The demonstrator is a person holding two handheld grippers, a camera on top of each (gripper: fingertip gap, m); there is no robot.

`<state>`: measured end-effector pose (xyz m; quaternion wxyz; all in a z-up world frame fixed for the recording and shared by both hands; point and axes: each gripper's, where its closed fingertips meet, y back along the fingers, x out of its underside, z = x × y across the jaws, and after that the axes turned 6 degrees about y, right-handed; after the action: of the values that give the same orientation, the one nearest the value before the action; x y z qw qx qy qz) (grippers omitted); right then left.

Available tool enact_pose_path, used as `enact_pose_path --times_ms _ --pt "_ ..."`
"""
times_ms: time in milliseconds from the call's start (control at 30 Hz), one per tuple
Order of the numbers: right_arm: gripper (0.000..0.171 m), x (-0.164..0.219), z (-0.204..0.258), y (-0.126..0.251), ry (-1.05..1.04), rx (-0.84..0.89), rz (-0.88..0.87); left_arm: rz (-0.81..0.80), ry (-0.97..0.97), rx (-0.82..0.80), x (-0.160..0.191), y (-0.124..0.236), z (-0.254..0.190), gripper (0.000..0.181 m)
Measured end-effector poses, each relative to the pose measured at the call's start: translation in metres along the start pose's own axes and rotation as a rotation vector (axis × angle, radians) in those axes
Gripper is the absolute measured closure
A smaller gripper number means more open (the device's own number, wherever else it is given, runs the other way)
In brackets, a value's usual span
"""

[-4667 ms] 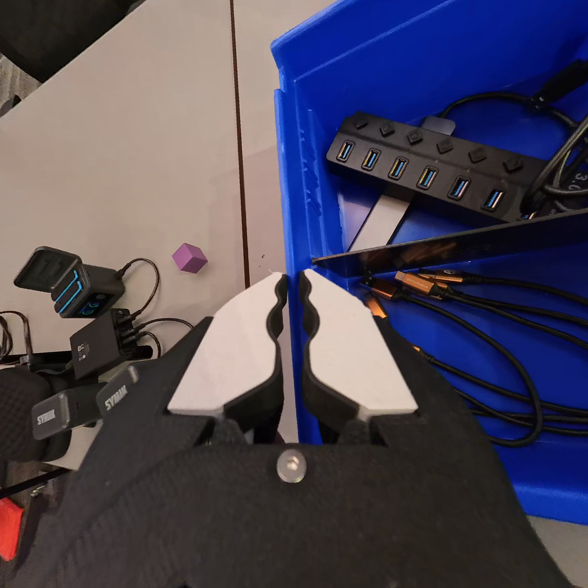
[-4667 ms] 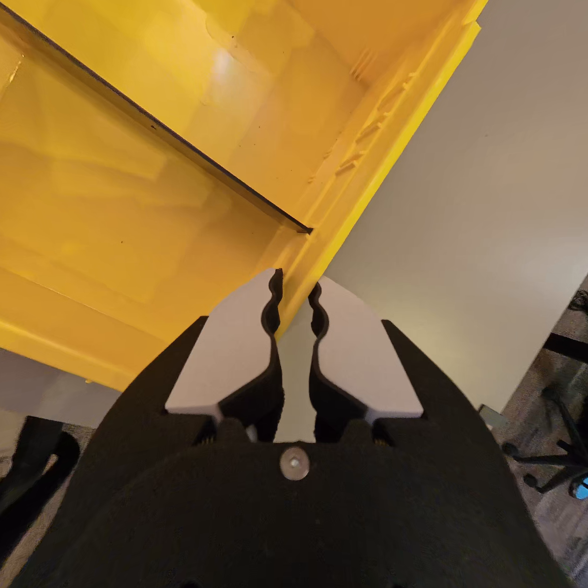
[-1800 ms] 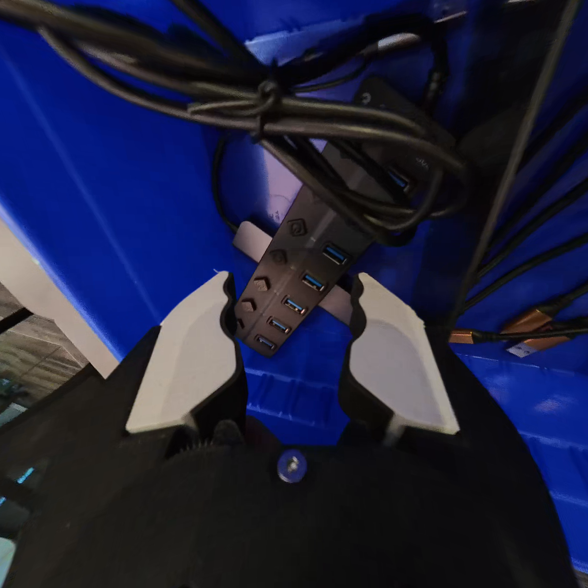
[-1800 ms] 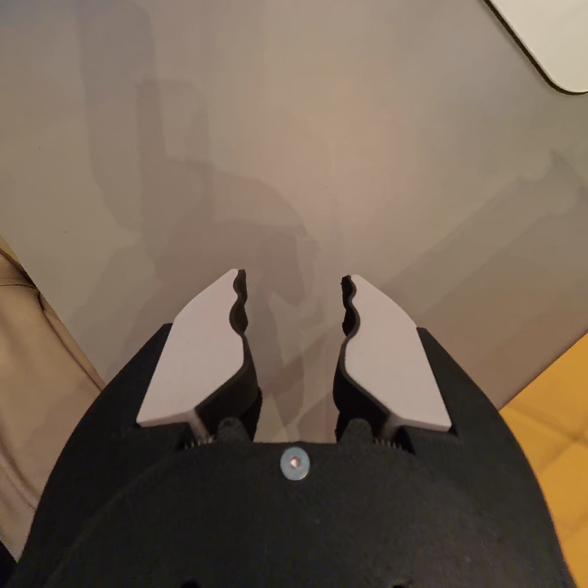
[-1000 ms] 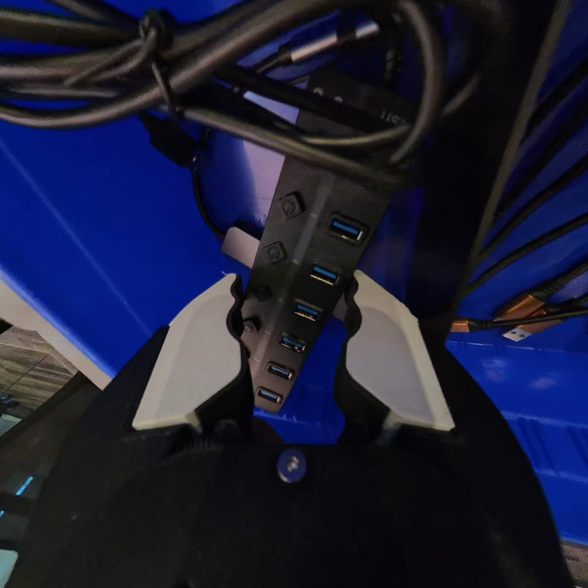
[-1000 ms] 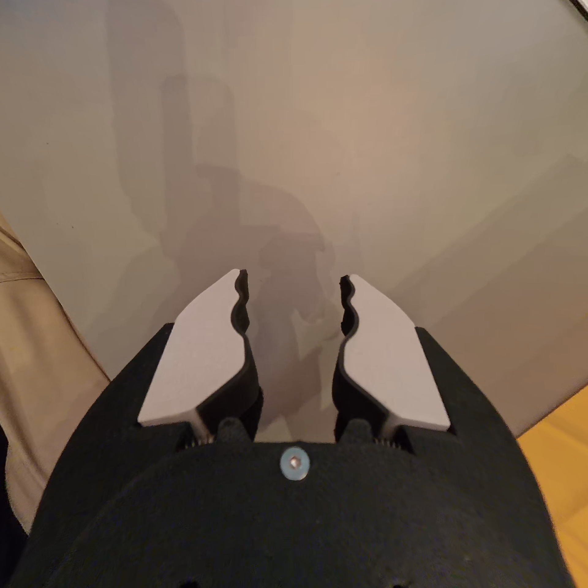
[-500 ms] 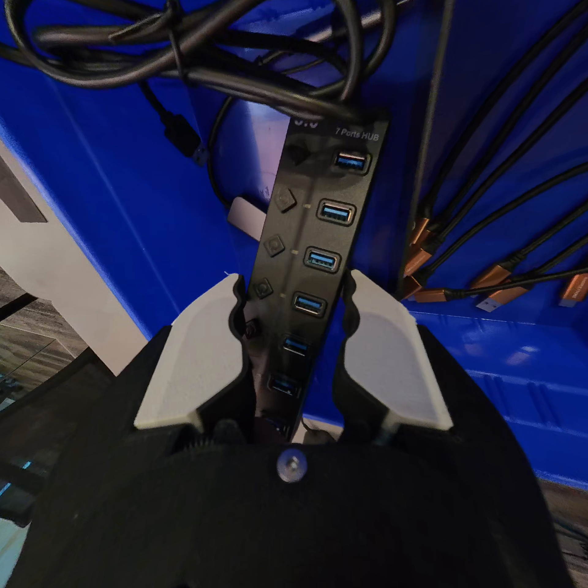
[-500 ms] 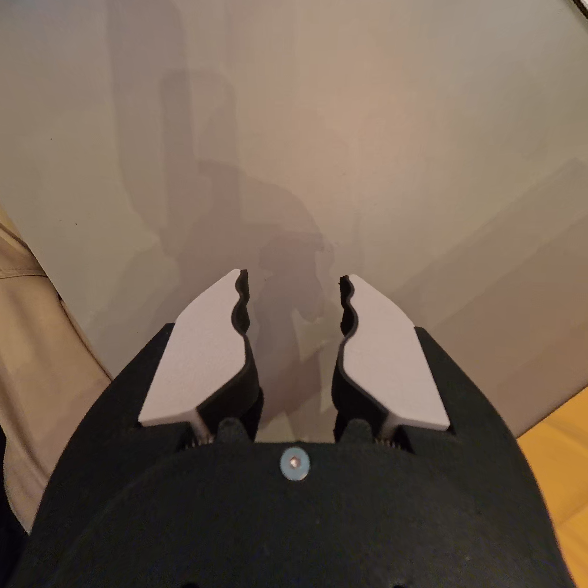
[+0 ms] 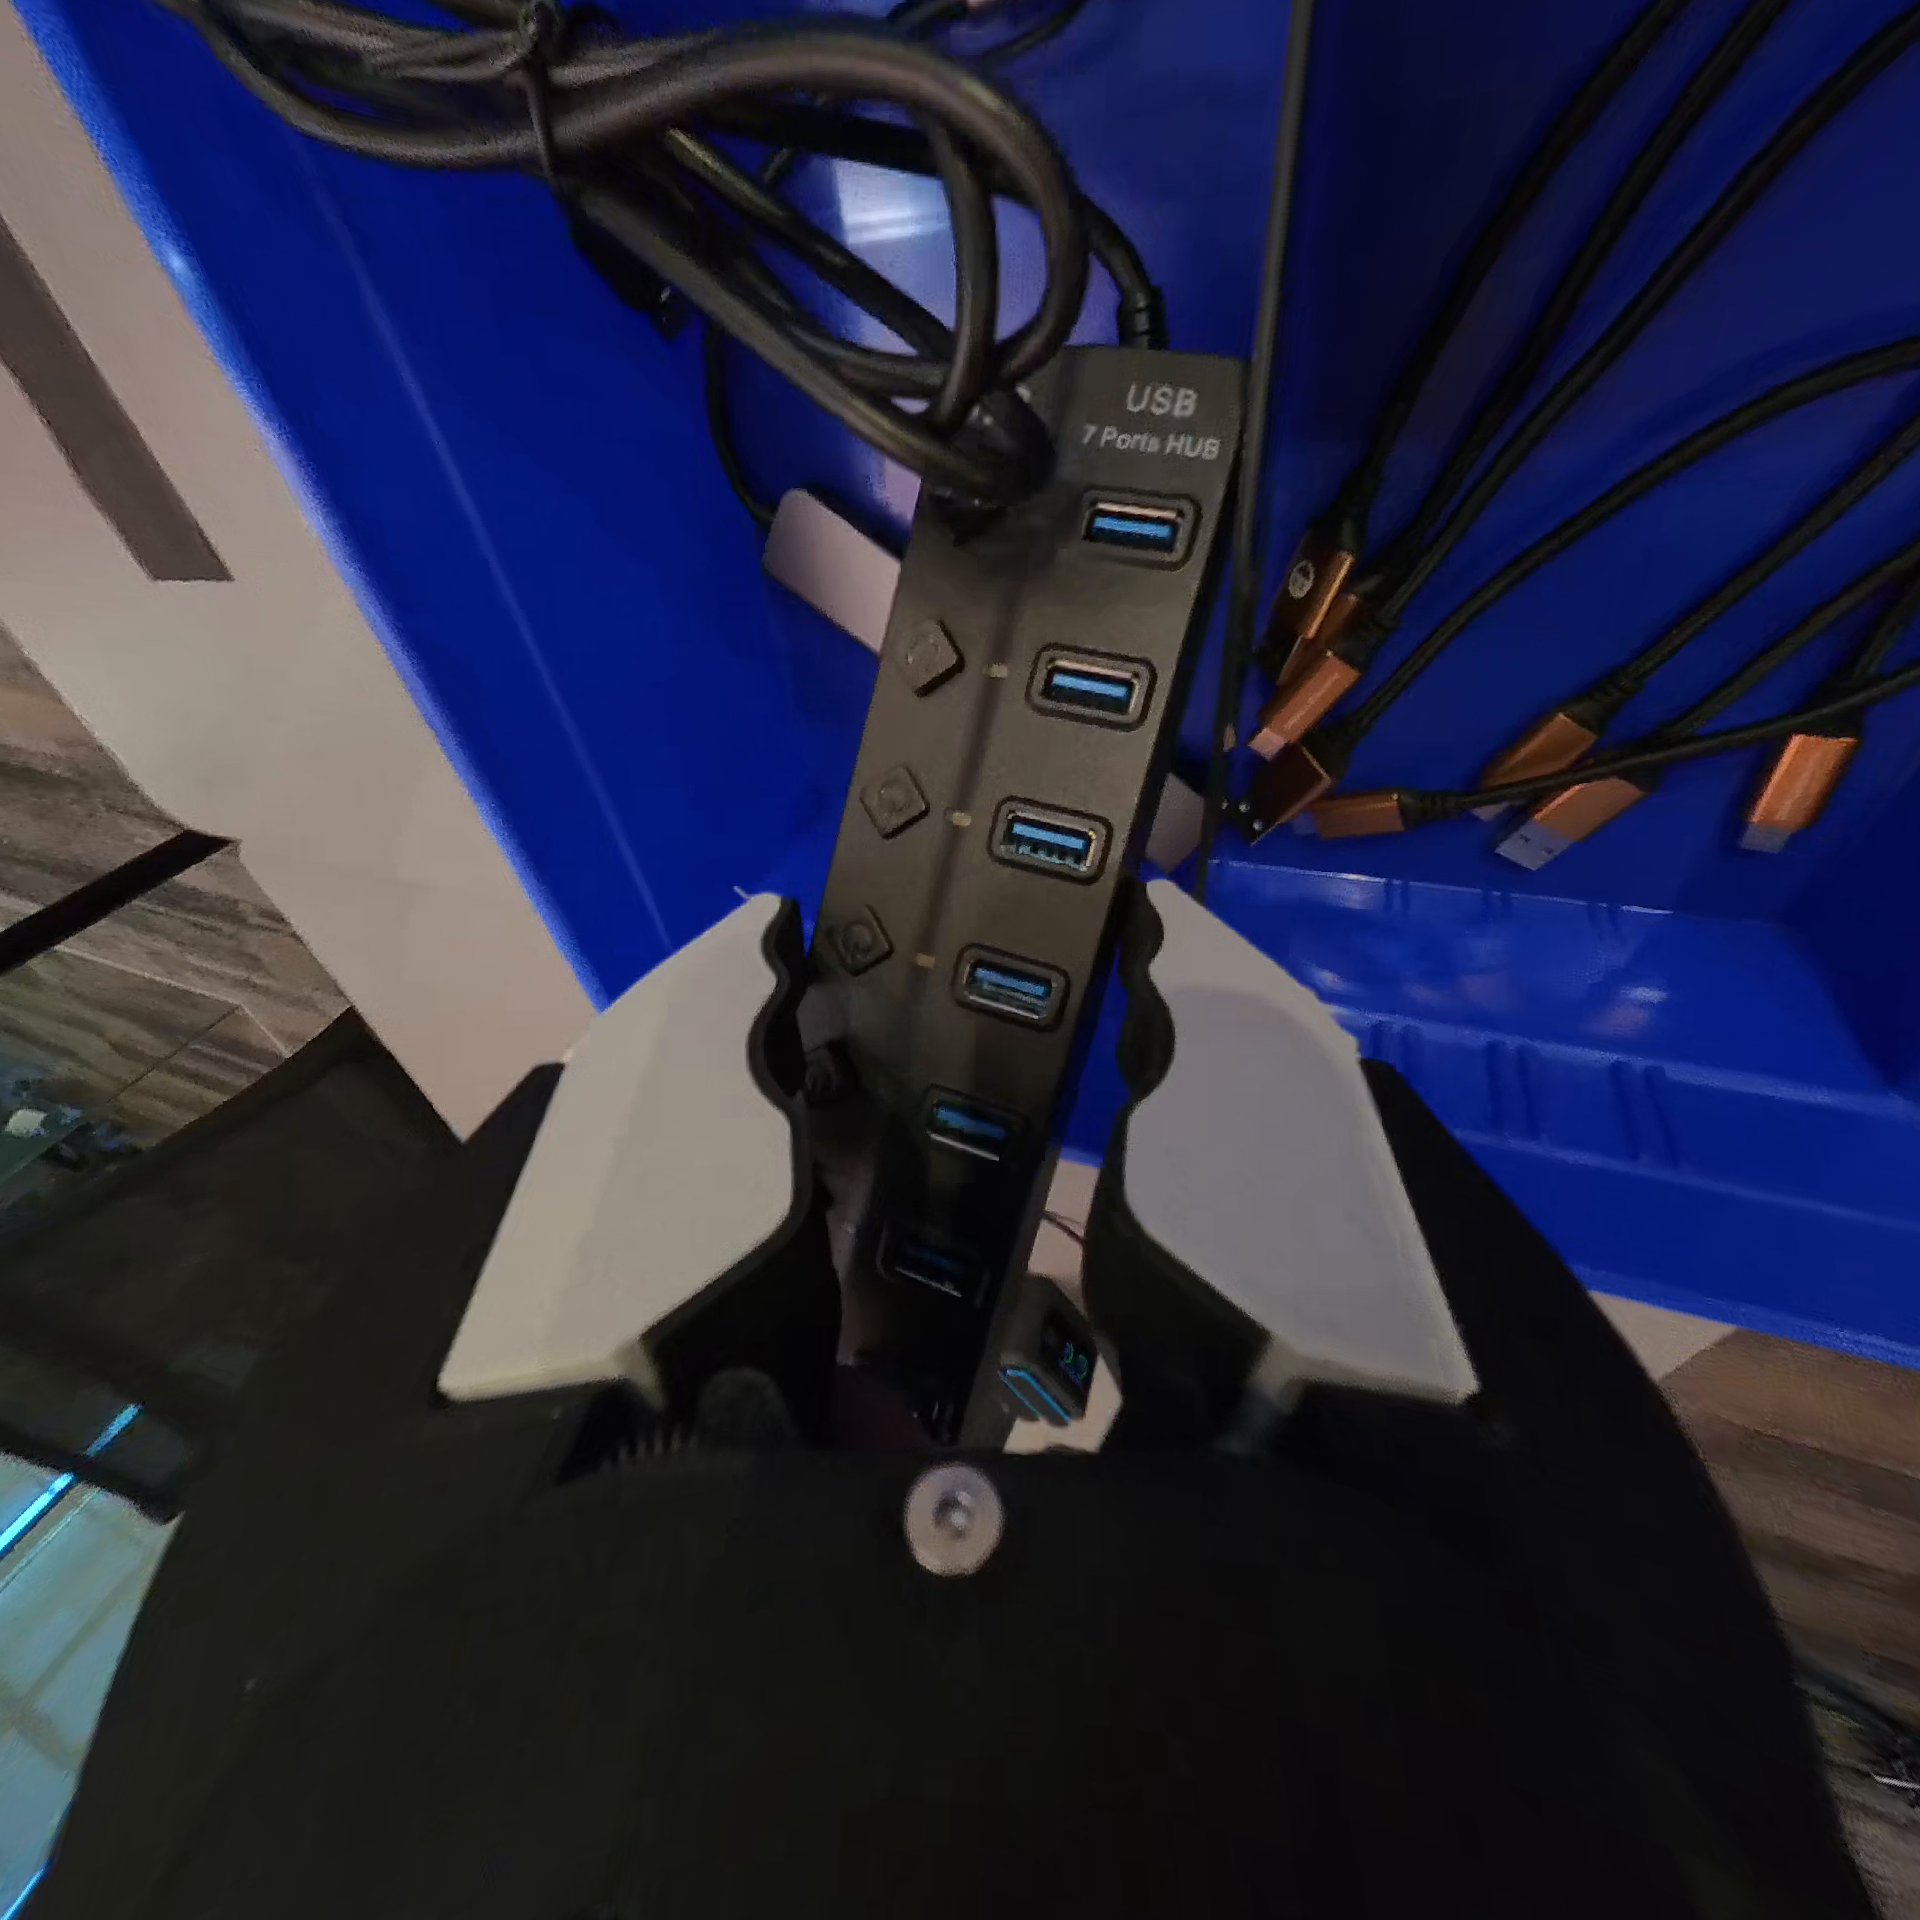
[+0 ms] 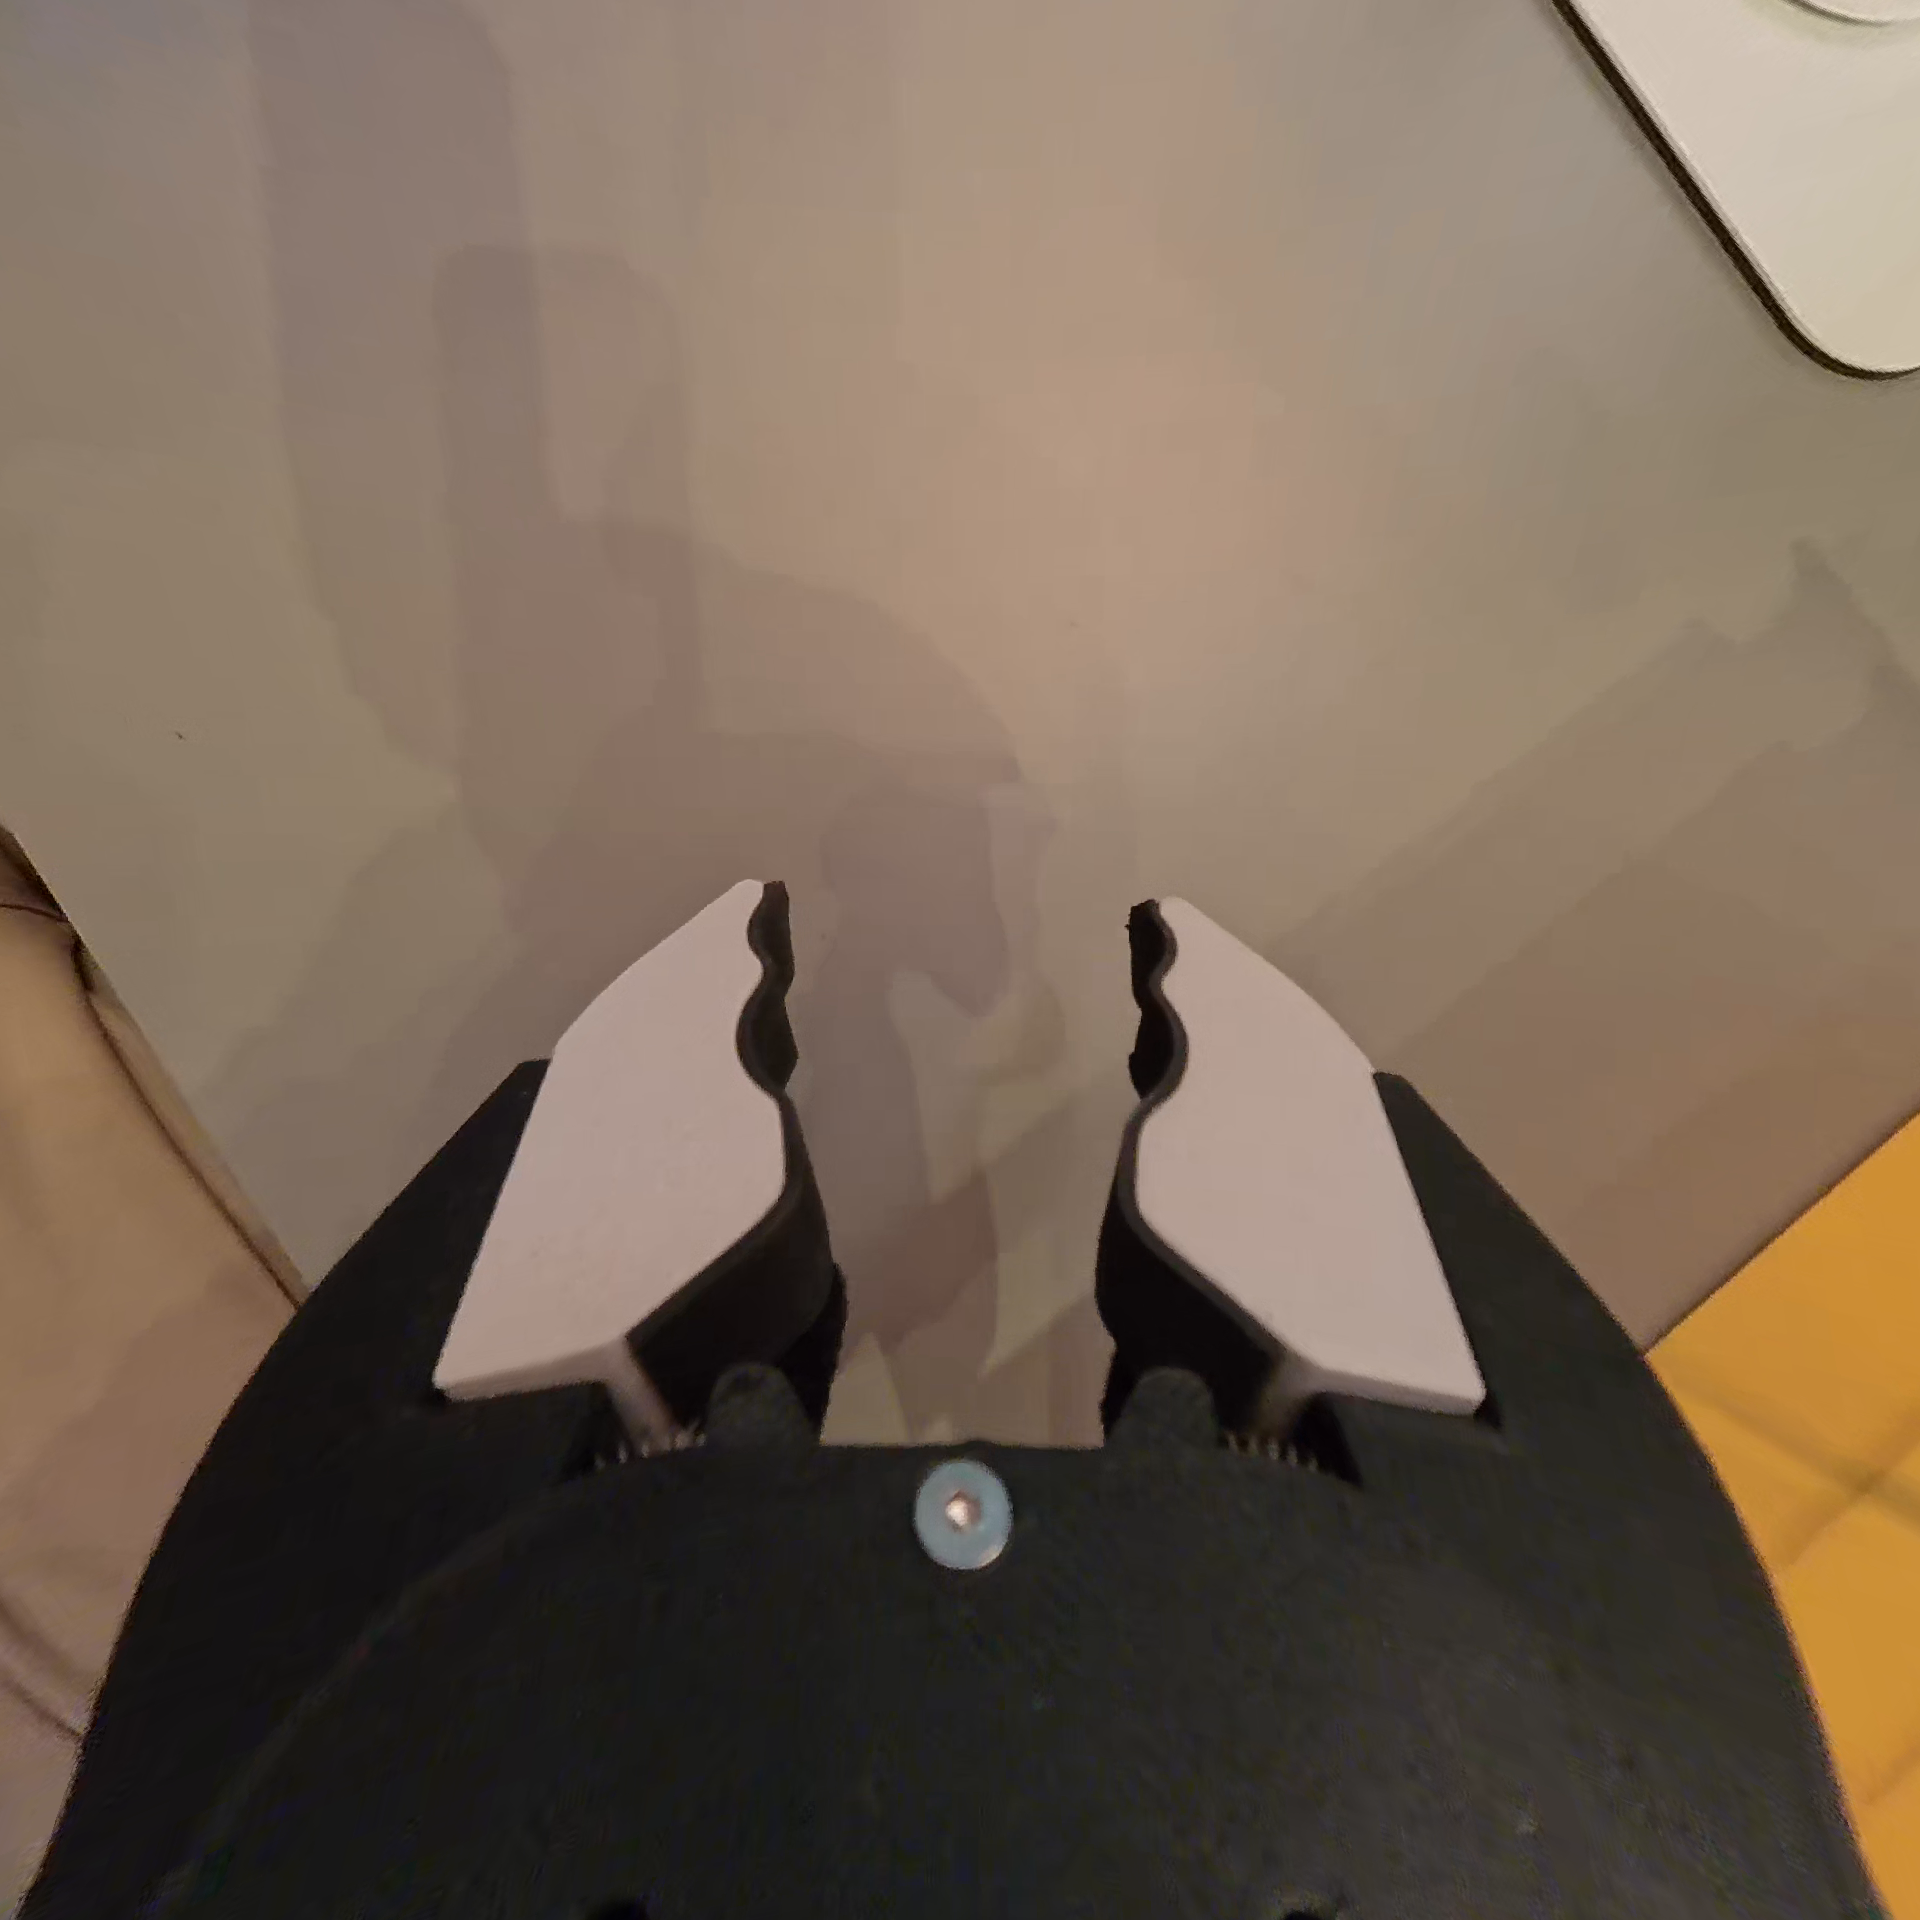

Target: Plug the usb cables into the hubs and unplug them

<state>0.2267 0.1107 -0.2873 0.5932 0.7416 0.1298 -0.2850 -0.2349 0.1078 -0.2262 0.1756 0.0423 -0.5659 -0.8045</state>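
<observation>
My left gripper is shut on a long black USB hub with a row of blue ports and holds it lifted above the blue bin. The hub's own black cable bundle hangs from its far end. Several black USB cables with copper plugs lie in the bin's other compartment, behind a thin black divider. My right gripper is open and empty over the bare beige table.
A yellow bin's corner shows at the right of the right wrist view. A white flat object sits at the top right. Tan fabric is at the left. The white table edge and the floor show left of the blue bin. Across from one pair of fingers to the other is roughly 45 cm.
My left gripper has lifted the hub up and back out of the bin, so more of the hub and the bin's edge show. The right gripper has barely moved and stays open.
</observation>
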Motion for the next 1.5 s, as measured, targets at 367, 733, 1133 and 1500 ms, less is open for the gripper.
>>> enact_pose_path --times_ms 367,733,1133,1500 --pt "0.107 -0.007 0.003 0.003 0.025 0.009 -0.022 -0.09 0.025 -0.162 -0.02 0.065 0.019 0.123" --pt "0.105 -0.023 0.007 0.012 0.072 0.041 -0.078 -0.201 -0.002 -0.247 -0.066 0.113 0.023 0.123" --pt "0.098 -0.055 0.022 0.022 0.119 0.042 -0.2 -0.346 -0.084 -0.233 -0.158 0.129 -0.004 0.123" --pt "0.09 -0.078 0.035 0.032 0.142 -0.001 -0.315 -0.431 -0.234 -0.154 -0.252 0.102 -0.051 0.123"
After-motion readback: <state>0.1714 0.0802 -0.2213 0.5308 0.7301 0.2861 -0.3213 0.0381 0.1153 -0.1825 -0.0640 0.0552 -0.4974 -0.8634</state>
